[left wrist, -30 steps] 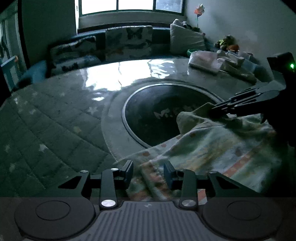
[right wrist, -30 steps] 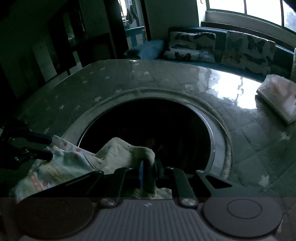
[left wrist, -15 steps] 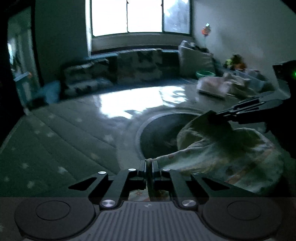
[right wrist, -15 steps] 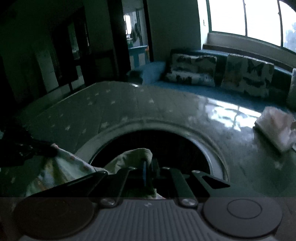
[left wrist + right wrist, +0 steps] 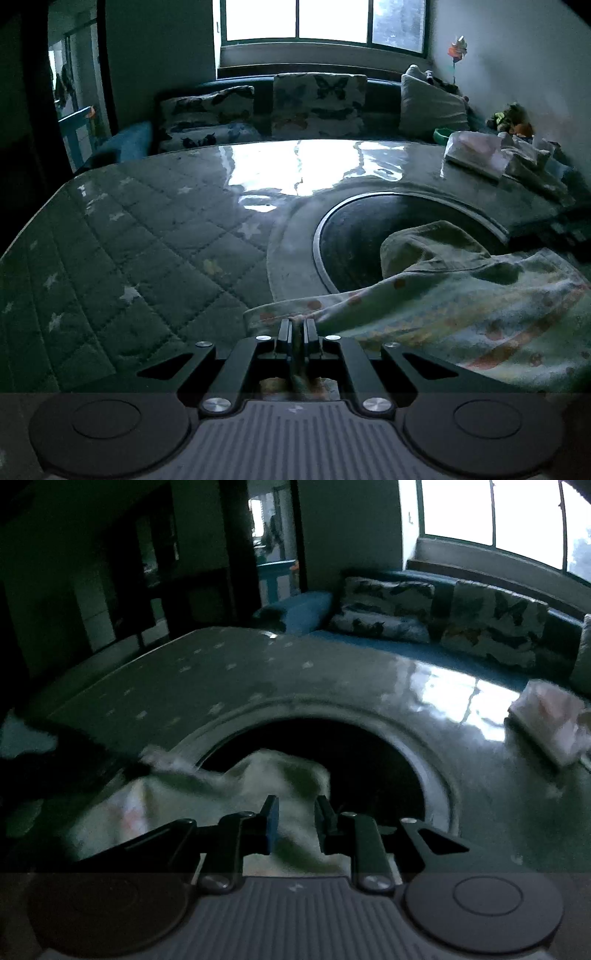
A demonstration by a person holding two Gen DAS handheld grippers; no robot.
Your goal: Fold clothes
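Observation:
A pale patterned garment (image 5: 461,306) with orange dots and stripes lies crumpled on the quilted mat, partly over the dark round patch (image 5: 354,236). My left gripper (image 5: 297,328) is shut on the garment's near-left edge. In the right wrist view the same garment (image 5: 236,786) is blurred in front of my right gripper (image 5: 295,806), whose jaws stand apart with cloth lying between them, not pinched.
A grey quilted mat with stars (image 5: 147,251) covers the surface. Folded clothes (image 5: 476,151) sit at the far right, also in the right wrist view (image 5: 546,716). A sofa with butterfly cushions (image 5: 317,99) stands behind, under a window. A doorway (image 5: 273,546) opens at the back left.
My left gripper closed on the garment's edge. My right gripper, shut on the cloth before, has opened and let it go; the garment has dropped back onto the mat.

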